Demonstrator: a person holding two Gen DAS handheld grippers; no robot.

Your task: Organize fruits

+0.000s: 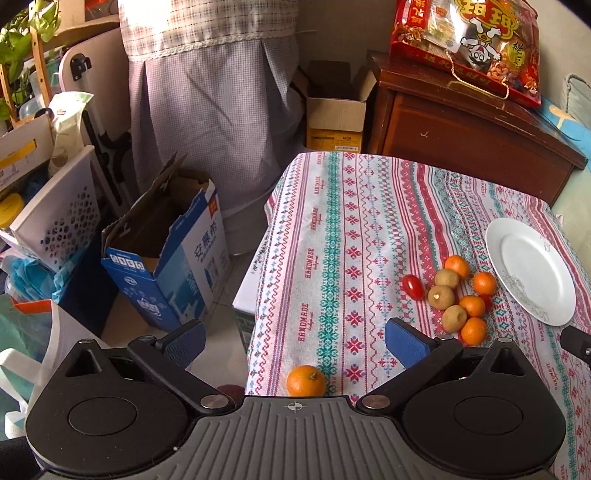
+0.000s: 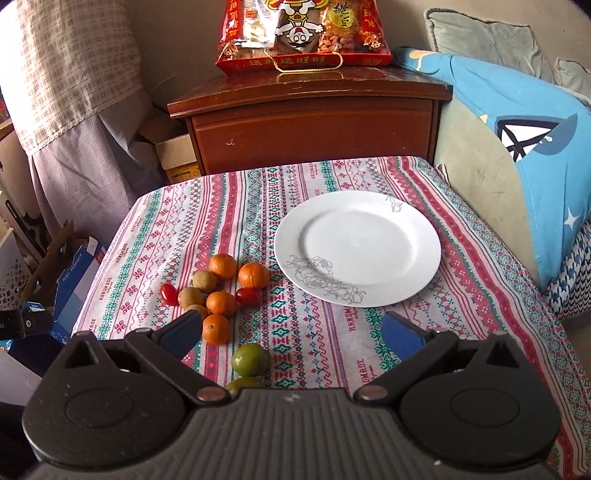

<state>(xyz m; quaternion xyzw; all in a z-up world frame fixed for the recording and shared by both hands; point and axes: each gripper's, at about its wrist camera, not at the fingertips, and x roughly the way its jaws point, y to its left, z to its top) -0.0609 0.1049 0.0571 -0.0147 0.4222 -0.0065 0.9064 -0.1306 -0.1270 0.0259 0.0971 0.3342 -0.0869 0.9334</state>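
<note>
A white plate (image 2: 413,236) with a grey flower print lies on the patterned tablecloth (image 2: 295,184). Left of it sits a cluster of small oranges (image 2: 221,303), brown longans (image 2: 204,280) and red cherry tomatoes (image 2: 169,293). Two green fruits (image 2: 250,359) lie nearer, between my right gripper's fingers. My right gripper (image 2: 291,332) is open and holds nothing. In the left wrist view the cluster (image 1: 455,295) and plate (image 1: 532,269) are at the right. A lone orange (image 1: 306,380) lies close under my left gripper (image 1: 295,341), which is open and holds nothing.
A dark wooden cabinet (image 2: 314,122) with a red snack bag (image 2: 303,33) stands behind the table. A blue pillow (image 2: 524,140) is at the right. Off the table's left edge are an open blue carton (image 1: 166,258), a white basket (image 1: 59,218) and other boxes.
</note>
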